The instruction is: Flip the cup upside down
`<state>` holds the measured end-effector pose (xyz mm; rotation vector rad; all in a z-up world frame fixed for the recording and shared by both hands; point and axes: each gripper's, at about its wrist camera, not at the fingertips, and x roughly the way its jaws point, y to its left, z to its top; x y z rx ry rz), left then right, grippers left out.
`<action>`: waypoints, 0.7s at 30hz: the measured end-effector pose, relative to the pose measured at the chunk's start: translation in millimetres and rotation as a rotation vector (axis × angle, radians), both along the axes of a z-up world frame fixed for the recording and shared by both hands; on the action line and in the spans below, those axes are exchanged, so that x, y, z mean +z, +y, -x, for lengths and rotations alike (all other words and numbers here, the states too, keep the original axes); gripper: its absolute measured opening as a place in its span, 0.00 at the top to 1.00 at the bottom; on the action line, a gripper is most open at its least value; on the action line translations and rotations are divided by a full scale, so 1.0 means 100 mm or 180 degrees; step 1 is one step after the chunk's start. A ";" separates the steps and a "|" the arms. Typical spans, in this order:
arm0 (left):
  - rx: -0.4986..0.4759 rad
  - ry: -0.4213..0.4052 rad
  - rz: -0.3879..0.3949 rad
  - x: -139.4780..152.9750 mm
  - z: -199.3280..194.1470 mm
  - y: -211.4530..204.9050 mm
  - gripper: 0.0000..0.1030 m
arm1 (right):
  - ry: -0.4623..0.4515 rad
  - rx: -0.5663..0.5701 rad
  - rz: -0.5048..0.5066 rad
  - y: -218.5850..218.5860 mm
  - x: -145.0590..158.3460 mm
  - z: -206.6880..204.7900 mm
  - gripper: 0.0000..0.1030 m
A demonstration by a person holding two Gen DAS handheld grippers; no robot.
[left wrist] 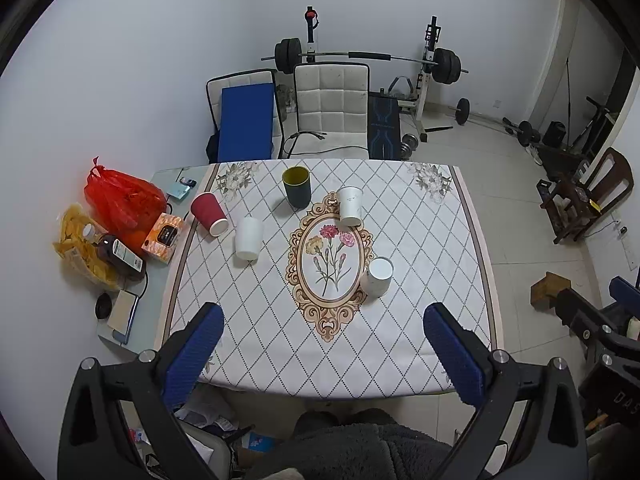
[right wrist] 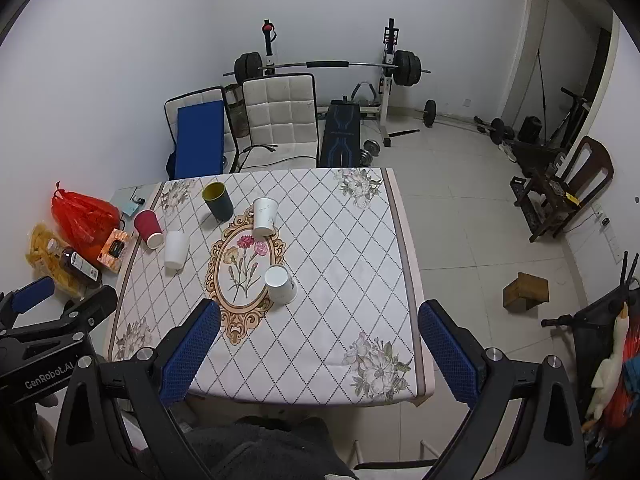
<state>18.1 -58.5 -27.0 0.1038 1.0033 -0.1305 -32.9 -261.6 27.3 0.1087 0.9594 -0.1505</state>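
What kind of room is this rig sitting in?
Likely a spare room at home, used as gym and dining space: a barbell rack by the wall, a table with floral cloth holding cups, and groceries like a red bag at its side.

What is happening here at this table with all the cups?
A person holds a two-finger gripper in each hand above the near edge of the table. The left gripper and the right gripper both have their jaws wide open and hold nothing. Five cups stand on the patterned cloth: a dark green cup with its mouth up, and a red cup and three white cups that look already bottom-up. No cup is being touched.
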 end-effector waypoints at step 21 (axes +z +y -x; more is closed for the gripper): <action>0.0093 -0.0022 -0.0026 0.07 0.01 -0.05 0.01 | 0.0009 0.0041 -0.0028 -0.02 -0.02 0.03 0.02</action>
